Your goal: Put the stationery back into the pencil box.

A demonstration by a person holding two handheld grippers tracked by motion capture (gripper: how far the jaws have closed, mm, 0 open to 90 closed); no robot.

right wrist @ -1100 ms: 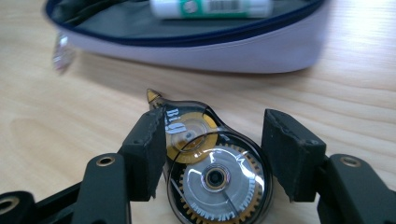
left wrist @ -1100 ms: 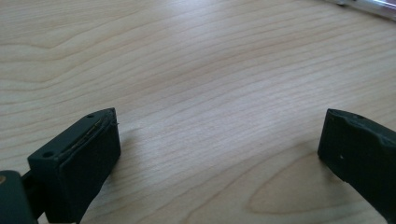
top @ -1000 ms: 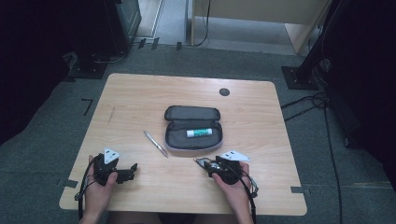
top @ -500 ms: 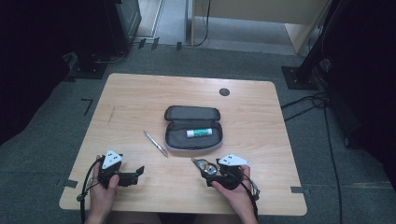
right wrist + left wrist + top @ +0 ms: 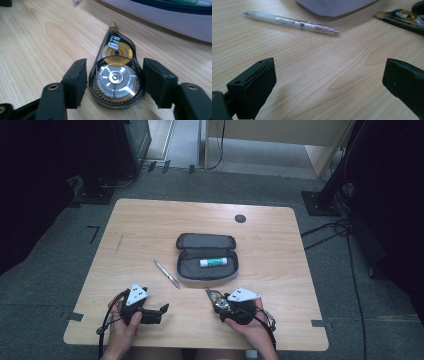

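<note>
The correction tape dispenser (image 5: 115, 75) lay flat on the wooden table (image 5: 150, 225), a teardrop-shaped body of clear dark plastic. Through its shell showed a silver toothed wheel at the broad end and a smaller gold reel toward the narrow end, which ended in a gold tip pointing away from the fingers. Its broad end sat between the fingers of the right gripper (image 5: 114, 78), which stood spread on either side; whether the pads touched the shell could not be told. Beyond the tip, across the fingers' line, ran the edge of the open grey pencil case (image 5: 207, 257), in which a white stick with a green end (image 5: 213, 262) lay. The left gripper (image 5: 159, 310) rested low over bare wood with its fingers (image 5: 253, 86) spread wide and nothing between them. Ahead of those fingers lay a pen (image 5: 291, 22) with a translucent white barrel, and farther off to their right the dispenser's tip.
</note>
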